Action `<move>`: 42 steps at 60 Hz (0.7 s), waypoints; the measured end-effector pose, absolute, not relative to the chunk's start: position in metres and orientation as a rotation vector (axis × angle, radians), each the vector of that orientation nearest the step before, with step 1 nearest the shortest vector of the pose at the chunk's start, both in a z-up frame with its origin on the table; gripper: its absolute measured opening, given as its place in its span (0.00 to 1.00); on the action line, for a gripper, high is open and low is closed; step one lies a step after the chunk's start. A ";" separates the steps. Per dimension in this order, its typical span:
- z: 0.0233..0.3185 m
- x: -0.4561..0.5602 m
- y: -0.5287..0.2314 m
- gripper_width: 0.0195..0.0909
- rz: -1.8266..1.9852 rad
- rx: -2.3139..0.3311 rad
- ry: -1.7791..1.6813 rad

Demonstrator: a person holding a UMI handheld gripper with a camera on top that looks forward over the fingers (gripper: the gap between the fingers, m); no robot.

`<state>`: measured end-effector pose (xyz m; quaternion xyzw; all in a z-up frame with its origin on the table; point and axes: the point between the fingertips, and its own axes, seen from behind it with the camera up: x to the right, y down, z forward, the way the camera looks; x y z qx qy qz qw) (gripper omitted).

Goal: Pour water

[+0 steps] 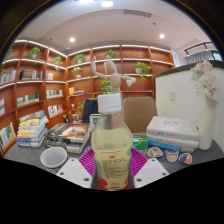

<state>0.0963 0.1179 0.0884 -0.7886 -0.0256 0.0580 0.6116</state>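
Bottle [111, 150] stands upright between the fingers, its white cap above a clear body of pale liquid with a yellowish label. The gripper [111, 166] has closed in on it: both magenta pads [88, 160] sit against the bottle's lower sides with no gap showing, so I judge it gripped low on the body. A white bowl [53, 157] rests on the grey table [30, 168], just ahead and to the left of the fingers, and looks like the likeliest place for the water. To the right lie a green packet [139, 142], a stack of white boxes [172, 131] and some small round dishes [171, 155]. Books [33, 130] are piled behind the bowl, with shelves [60, 75] across the back wall.

The cap appears to be on; if so, tilting would pour nothing until it comes off. A smooth, rounded bottle held so low could slip or twist in the pads as it tips. The bowl is shallow and off to one side, so a quick tilt could send water past its rim onto the table or towards the books.

Whether the bottle's base touches the table is hidden behind the fingers. The bowl's contents cannot be seen, and the label text is too small to read.
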 end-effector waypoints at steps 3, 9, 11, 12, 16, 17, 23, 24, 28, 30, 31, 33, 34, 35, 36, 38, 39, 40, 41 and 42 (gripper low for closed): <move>0.089 0.097 0.117 0.38 0.130 -1.819 -0.058; 0.084 0.097 0.113 0.44 0.124 -1.856 -0.068; 0.081 0.100 0.110 0.47 0.113 -1.873 -0.056; 0.080 0.101 0.107 0.50 0.106 -1.877 -0.050; 0.075 0.104 0.094 0.66 0.086 -1.898 -0.027; 0.073 0.105 0.090 0.69 0.080 -1.905 -0.025; 0.068 0.102 0.058 0.78 0.070 -1.960 -0.017; 0.069 0.101 0.052 0.79 0.071 -1.970 -0.007; 0.074 0.098 0.029 0.81 0.069 -2.011 0.032; 0.080 0.096 0.017 0.81 0.068 -2.031 0.041; 0.082 0.096 0.012 0.81 0.064 -2.040 0.049; 0.088 0.098 0.002 0.82 0.055 -2.052 0.074; 0.093 0.099 -0.002 0.82 0.051 -2.054 0.089; 0.097 0.100 -0.006 0.82 0.047 -2.054 0.104; 0.101 0.100 -0.010 0.82 0.044 -2.054 0.119; 0.112 0.101 -0.018 0.82 0.042 -2.056 0.141; 0.116 0.101 -0.021 0.82 0.043 -2.052 0.149; 0.121 0.101 -0.023 0.82 0.043 -2.048 0.155; 0.125 0.101 -0.026 0.82 0.042 -2.044 0.162; 0.129 0.101 -0.029 0.82 0.040 -2.040 0.169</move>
